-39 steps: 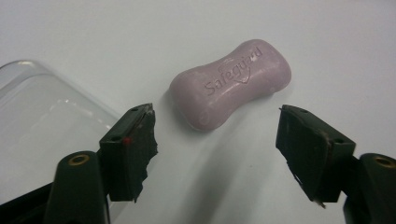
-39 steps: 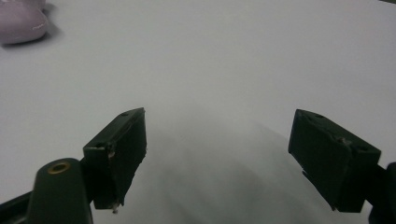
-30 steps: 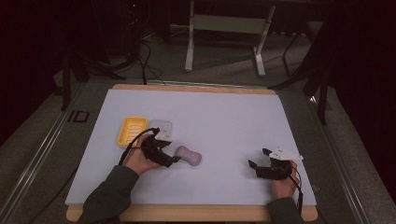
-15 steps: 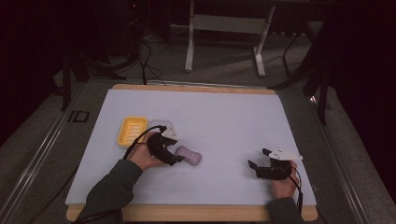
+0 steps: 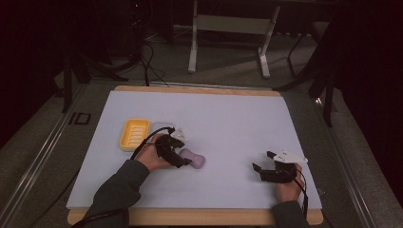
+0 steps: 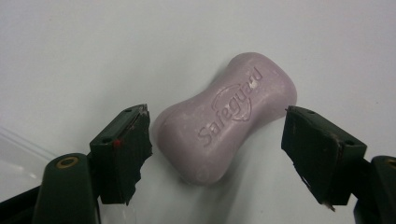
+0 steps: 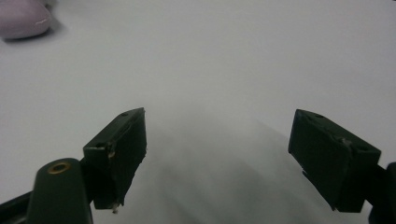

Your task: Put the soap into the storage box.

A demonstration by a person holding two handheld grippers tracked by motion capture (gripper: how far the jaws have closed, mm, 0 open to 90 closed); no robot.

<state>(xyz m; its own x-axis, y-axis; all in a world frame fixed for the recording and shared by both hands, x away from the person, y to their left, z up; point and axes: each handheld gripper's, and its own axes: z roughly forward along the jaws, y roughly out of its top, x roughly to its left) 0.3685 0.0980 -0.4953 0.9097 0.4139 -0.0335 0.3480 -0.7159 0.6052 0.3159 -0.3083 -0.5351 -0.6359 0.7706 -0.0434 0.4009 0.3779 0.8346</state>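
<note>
Left gripper moved slightly, spread astride purple soap, yellow dish nearby, right gripper spread.

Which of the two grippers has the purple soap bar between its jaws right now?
The left gripper: its open jaws flank the soap bar. The right gripper, also open, has just bare table between its jaws.

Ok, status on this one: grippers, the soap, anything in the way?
Left gripper open, jaws either side of purple soap bar, not gripping. Right gripper open, nothing between jaws. Yellow soap dish off to the side.
</note>
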